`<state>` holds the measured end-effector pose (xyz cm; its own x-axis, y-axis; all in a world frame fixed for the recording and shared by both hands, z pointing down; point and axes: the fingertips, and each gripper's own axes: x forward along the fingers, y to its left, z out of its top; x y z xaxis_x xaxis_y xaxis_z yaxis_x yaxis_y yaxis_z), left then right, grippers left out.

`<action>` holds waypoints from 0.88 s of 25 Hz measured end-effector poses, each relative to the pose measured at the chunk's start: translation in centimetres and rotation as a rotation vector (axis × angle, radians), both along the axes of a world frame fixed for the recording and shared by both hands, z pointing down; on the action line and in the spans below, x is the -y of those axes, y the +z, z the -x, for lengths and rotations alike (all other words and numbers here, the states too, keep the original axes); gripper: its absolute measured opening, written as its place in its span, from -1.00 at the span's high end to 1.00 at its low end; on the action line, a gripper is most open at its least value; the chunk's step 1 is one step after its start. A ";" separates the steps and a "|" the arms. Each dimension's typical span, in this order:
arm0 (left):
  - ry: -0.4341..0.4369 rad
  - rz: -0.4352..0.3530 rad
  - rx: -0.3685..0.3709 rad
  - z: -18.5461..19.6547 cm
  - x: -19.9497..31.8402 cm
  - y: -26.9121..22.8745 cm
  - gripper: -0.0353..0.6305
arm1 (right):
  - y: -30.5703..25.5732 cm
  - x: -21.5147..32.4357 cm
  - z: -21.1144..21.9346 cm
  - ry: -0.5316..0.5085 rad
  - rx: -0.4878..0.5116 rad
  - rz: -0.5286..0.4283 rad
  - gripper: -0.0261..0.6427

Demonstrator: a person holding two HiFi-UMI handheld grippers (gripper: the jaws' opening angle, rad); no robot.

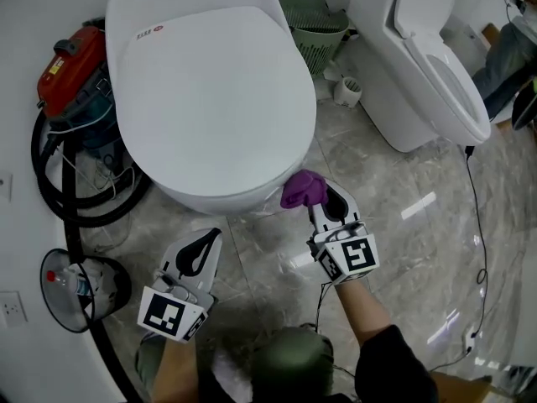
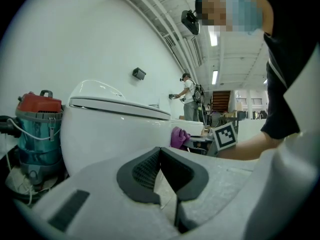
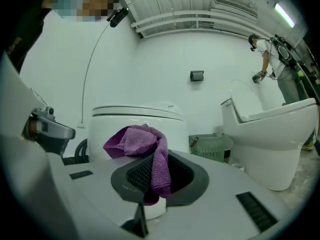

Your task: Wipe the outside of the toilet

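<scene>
A big white toilet [image 1: 210,91] with its lid down fills the upper middle of the head view. My right gripper [image 1: 331,201] is shut on a purple cloth [image 1: 304,189], held at the bowl's lower front right; I cannot tell if cloth and bowl touch. In the right gripper view the cloth [image 3: 142,146] hangs bunched between the jaws of the right gripper [image 3: 157,159], with the toilet [image 3: 137,121] just ahead. My left gripper [image 1: 200,250] hovers over the floor below the bowl, shut and empty. From the left gripper [image 2: 161,151], the toilet [image 2: 110,129] stands close ahead.
A second white toilet [image 1: 419,65] with its lid raised stands at the upper right, a green basket [image 1: 315,23] between the two. A red vacuum [image 1: 71,70] with a black hose sits left of the bowl. A thin cable [image 1: 478,225] runs along the marble floor on the right.
</scene>
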<state>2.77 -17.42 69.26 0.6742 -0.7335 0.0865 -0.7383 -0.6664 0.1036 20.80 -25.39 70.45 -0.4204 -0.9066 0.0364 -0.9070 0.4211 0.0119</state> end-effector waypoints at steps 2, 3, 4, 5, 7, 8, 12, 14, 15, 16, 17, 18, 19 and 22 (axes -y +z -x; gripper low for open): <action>-0.004 -0.004 0.009 0.1 0.0 -0.1 0.87 | 0.2 1.4 -1.2 0.041 -0.014 0.003 0.79; -0.007 -0.004 0.012 0.2 0.0 -0.1 0.87 | 0.4 2.2 -1.8 0.062 -0.016 0.006 0.79; -0.011 -0.005 0.013 0.3 0.0 -0.1 0.87 | 0.6 2.9 -2.3 0.080 -0.014 0.009 0.79; -0.014 -0.005 0.013 0.3 0.0 -0.1 0.87 | 0.9 3.6 -2.9 0.098 -0.011 0.014 0.79; -0.016 -0.008 0.013 0.4 -0.1 -0.2 0.87 | 1.5 5.1 -4.0 0.143 -0.003 0.029 0.79; -0.016 -0.012 0.014 0.4 -0.1 -0.2 0.87 | 1.8 5.9 -4.6 0.170 0.001 0.040 0.79; -0.030 -0.039 0.026 1.0 -0.2 -0.9 0.87 | 3.1 8.5 -6.4 0.255 0.013 0.093 0.79; -0.041 -0.044 0.025 1.3 -0.2 -1.2 0.87 | 3.3 8.4 -6.6 0.266 0.015 0.099 0.79; -0.045 -0.045 0.023 1.5 -0.2 -1.3 0.87 | 3.1 8.1 -6.6 0.267 0.020 0.096 0.79; -0.048 -0.047 0.019 1.7 -0.1 -1.5 0.87 | 2.9 7.5 -6.6 0.266 0.028 0.092 0.79; -0.050 -0.050 0.013 1.9 -0.1 -1.7 0.87 | 2.7 6.8 -6.6 0.262 0.038 0.087 0.79; -0.052 -0.053 0.008 2.2 0.0 -1.9 0.87 | 2.6 5.9 -6.5 0.254 0.046 0.084 0.79; -0.054 -0.057 0.007 2.5 0.1 -2.1 0.87 | 2.5 4.8 -6.3 0.239 0.049 0.081 0.79; -0.068 -0.069 0.016 3.6 0.1 -2.1 0.87 | 3.5 0.6 -5.3 0.174 0.022 0.088 0.79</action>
<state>-0.78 -17.57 67.16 0.6217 -0.7820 0.0446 -0.7832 -0.6199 0.0475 26.06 -25.96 73.98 -0.2595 -0.9593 0.1109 -0.9657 0.2568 -0.0382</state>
